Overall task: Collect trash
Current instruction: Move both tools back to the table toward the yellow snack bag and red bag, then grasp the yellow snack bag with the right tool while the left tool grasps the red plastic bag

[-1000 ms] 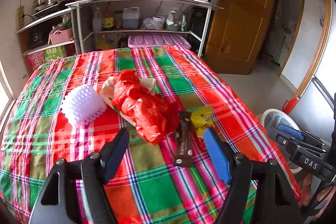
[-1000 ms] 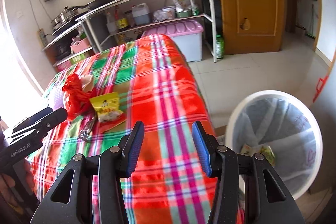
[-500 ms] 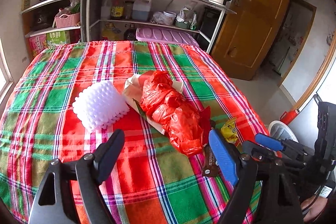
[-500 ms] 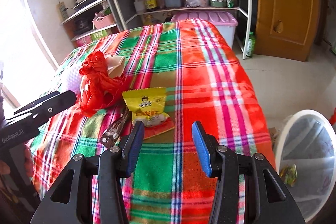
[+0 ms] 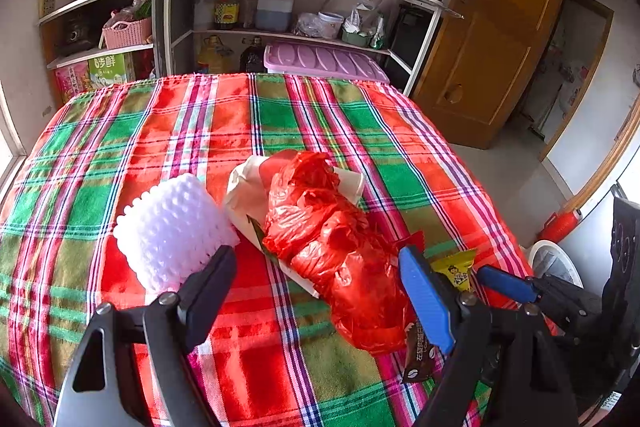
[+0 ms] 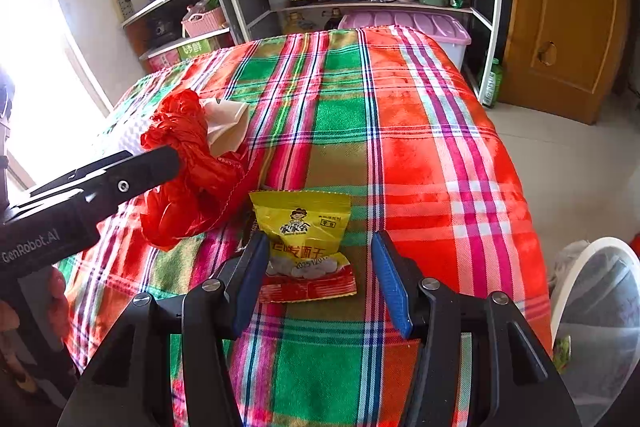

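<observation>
A crumpled red plastic bag [image 5: 332, 243] lies on white paper [image 5: 244, 191] on the plaid table; it also shows in the right wrist view [image 6: 188, 179]. A white foam net [image 5: 172, 227] sits left of it. A brown wrapper [image 5: 418, 355] lies by my left gripper's right finger. A yellow snack packet [image 6: 304, 239] lies flat on the cloth, its near end between my right gripper's fingers. My left gripper [image 5: 320, 295] is open, just before the red bag. My right gripper [image 6: 318, 275] is open around the packet, not closed on it.
A white bin [image 6: 600, 323] with a clear liner stands on the floor off the table's right edge, also in the left wrist view [image 5: 554, 263]. Kitchen shelves [image 5: 280, 7] and a lilac storage box [image 5: 324, 61] stand behind the table. A wooden door [image 5: 492, 39] is at the right.
Both grippers have moved forward over the table. The right one swung left from the bin and now straddles the yellow packet. The left one came closer to the red bag.
</observation>
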`<state>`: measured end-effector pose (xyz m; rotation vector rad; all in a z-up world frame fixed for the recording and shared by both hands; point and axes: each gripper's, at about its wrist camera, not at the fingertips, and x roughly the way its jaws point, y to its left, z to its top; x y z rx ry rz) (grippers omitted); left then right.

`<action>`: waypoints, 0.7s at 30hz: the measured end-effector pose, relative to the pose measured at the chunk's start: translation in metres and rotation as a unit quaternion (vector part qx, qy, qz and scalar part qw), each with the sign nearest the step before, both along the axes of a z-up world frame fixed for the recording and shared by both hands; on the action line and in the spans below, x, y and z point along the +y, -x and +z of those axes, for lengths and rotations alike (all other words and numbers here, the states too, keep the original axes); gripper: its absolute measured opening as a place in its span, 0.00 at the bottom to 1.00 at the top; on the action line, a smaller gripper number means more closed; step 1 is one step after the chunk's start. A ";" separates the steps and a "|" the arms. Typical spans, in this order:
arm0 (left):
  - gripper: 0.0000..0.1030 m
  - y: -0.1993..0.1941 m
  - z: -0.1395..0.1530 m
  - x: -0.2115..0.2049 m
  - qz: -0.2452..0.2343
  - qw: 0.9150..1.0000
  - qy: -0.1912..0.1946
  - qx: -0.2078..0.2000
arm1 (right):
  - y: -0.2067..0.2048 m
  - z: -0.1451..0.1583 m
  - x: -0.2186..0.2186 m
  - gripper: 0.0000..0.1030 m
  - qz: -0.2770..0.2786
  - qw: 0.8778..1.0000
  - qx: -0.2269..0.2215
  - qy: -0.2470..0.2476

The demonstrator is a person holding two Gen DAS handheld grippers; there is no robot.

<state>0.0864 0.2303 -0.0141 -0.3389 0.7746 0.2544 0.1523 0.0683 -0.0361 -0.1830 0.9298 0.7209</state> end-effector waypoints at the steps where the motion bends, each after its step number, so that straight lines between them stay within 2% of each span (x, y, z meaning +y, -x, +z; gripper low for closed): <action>1: 0.82 0.000 -0.001 0.000 -0.001 1.000 0.001 -0.001 | 0.000 0.000 0.001 0.52 0.000 1.000 -0.001 0.001; 3: 0.81 -0.001 -0.001 0.001 0.004 1.000 0.000 -0.001 | -0.001 -0.001 0.002 0.52 0.001 1.000 0.000 0.001; 8: 0.64 -0.002 -0.004 0.000 -0.006 1.000 -0.001 0.001 | -0.004 -0.004 0.001 0.52 -0.005 1.000 0.004 -0.001; 10: 0.60 -0.003 -0.004 0.000 -0.007 1.000 0.002 0.003 | -0.003 -0.004 0.000 0.49 -0.003 1.000 0.004 -0.004; 12: 0.58 -0.003 -0.004 -0.001 -0.007 1.000 -0.002 0.002 | -0.004 -0.004 0.001 0.41 -0.003 1.000 0.005 -0.004; 15: 0.53 -0.003 -0.004 -0.002 -0.008 1.000 -0.004 0.002 | -0.003 -0.005 0.002 0.40 -0.003 1.000 0.003 -0.002; 16: 0.46 -0.003 -0.004 -0.001 -0.010 1.000 -0.002 0.001 | -0.003 -0.005 0.002 0.40 -0.003 1.000 0.001 -0.002; 21: 0.44 -0.003 -0.003 -0.002 -0.013 1.000 -0.007 0.000 | -0.001 -0.006 0.001 0.36 -0.004 1.000 -0.004 -0.001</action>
